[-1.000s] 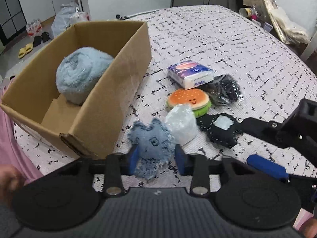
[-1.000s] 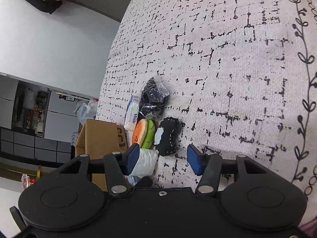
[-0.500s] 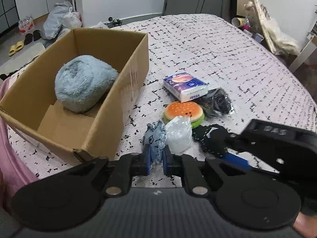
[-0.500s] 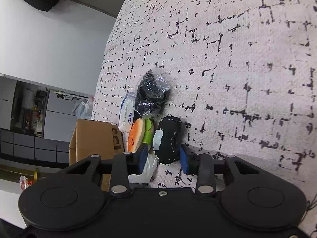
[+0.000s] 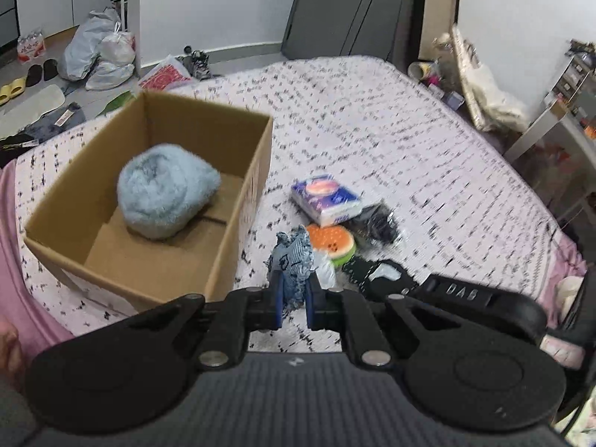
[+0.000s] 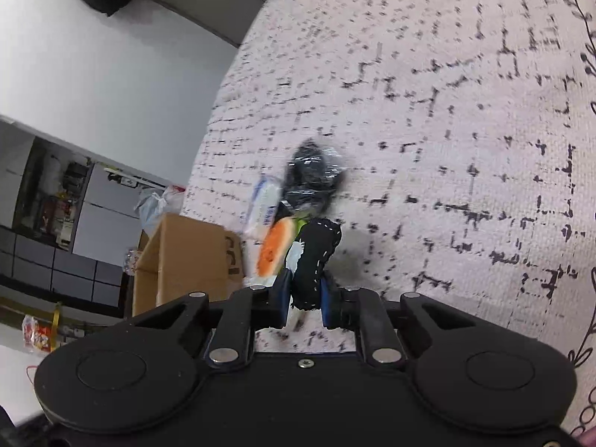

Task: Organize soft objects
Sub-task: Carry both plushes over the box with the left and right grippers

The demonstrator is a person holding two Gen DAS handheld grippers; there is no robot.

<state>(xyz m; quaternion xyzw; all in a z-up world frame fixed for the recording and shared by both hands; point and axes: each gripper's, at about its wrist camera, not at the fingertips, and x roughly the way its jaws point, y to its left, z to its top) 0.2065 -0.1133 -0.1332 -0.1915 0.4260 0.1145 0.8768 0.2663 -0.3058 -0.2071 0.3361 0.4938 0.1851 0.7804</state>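
Both claws clamped on soft toys above the bed; one cardboard box, one item inside it.

Count: one open brown cardboard box (image 5: 238,223) with one fluffy pale-blue ball (image 5: 164,190) inside; ahead of the claws on the white black-flecked bedspread (image 5: 391,141) lie one tissue pack (image 5: 326,199), one orange-and-green round plush (image 5: 329,240), one crinkled black plastic bag (image 5: 376,225) and one small clear white bag (image 5: 324,272). Since 0.5 s ago, the left claw (image 5: 292,300) has lifted the frayed blue denim plush (image 5: 292,260) off the bedspread; the right claw (image 6: 305,298), then just closing, now grips the black white-stitched plush (image 6: 316,257) and has raised it. Each toy sits pinched between its claw's blue pads, projecting forward. The box stands forward-left of the left claw.
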